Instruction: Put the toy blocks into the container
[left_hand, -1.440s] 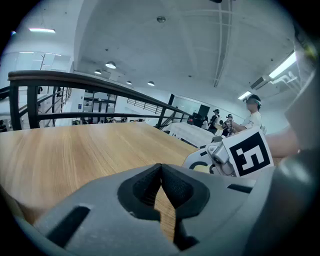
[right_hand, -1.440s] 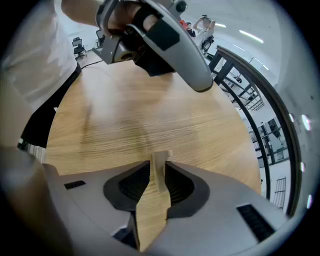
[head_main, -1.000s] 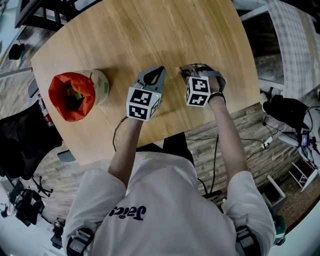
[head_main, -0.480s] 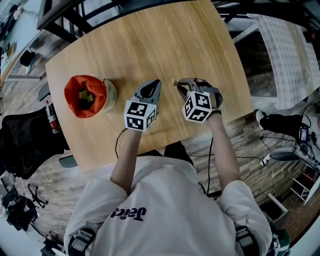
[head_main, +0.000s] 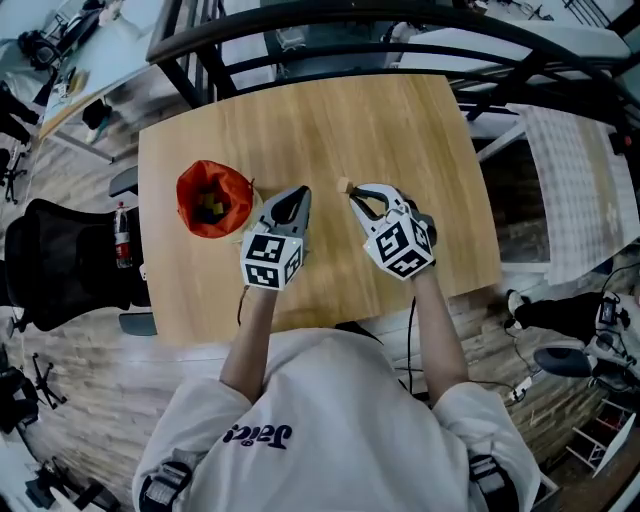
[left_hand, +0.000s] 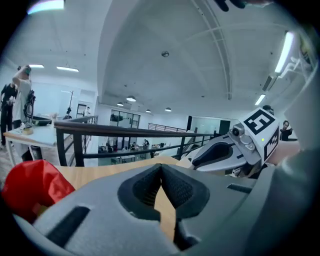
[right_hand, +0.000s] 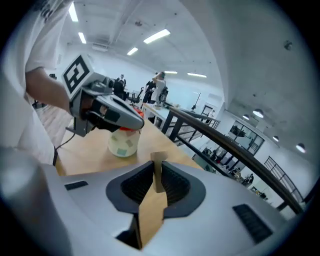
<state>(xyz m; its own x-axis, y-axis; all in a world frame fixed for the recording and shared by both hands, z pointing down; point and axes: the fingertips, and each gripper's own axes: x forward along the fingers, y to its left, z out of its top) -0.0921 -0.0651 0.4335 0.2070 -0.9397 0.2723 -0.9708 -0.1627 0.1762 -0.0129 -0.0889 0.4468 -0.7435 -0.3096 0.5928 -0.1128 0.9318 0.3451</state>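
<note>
At the table's (head_main: 330, 120) left stands the red-lined container (head_main: 185, 195), with some pieces showing inside. Beside it your left gripper (head_main: 298, 192) has its jaws together on nothing. Your right gripper (head_main: 352, 192) is clamped on a small wooden block (head_main: 346, 185), lifted clear of the tabletop, so you look to be at the carry step. Next, take that block leftward over the container's mouth and open the jaws there. The left gripper sits right on that path, so draw it aside or pass above it. The chair (head_main: 60, 265) and bottle (head_main: 122, 245) off the left edge and the railing (head_main: 300, 30) beyond are no hindrance.
</note>
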